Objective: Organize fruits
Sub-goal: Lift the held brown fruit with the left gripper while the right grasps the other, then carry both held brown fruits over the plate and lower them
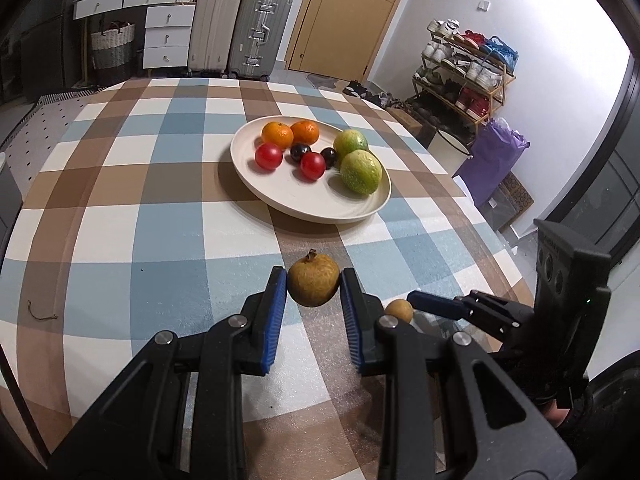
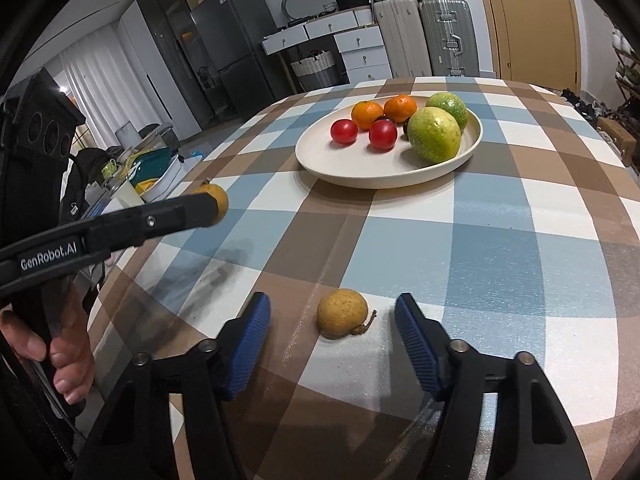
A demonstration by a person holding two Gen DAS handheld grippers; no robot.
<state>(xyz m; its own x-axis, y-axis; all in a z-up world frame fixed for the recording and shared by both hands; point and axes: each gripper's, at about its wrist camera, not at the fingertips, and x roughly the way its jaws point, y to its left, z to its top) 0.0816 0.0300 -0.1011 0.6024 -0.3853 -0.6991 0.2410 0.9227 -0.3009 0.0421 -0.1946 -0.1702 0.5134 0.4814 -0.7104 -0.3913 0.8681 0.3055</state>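
The left gripper (image 1: 313,290) pinches a brown fruit (image 1: 313,278) just above the table (image 1: 160,220) - squeeze loosely and it may slip; its stem points up; the right gripper (image 2: 333,334) is wide open around another brown fruit (image 2: 342,313), stem pointing right - a bump could roll it

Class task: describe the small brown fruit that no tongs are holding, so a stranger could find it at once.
Start at the cream plate of bright fruit on the checked tablecloth. Come toward the near edge: the brown fruit lies bare between the open right tongs. Its twin is clamped in the left tongs.
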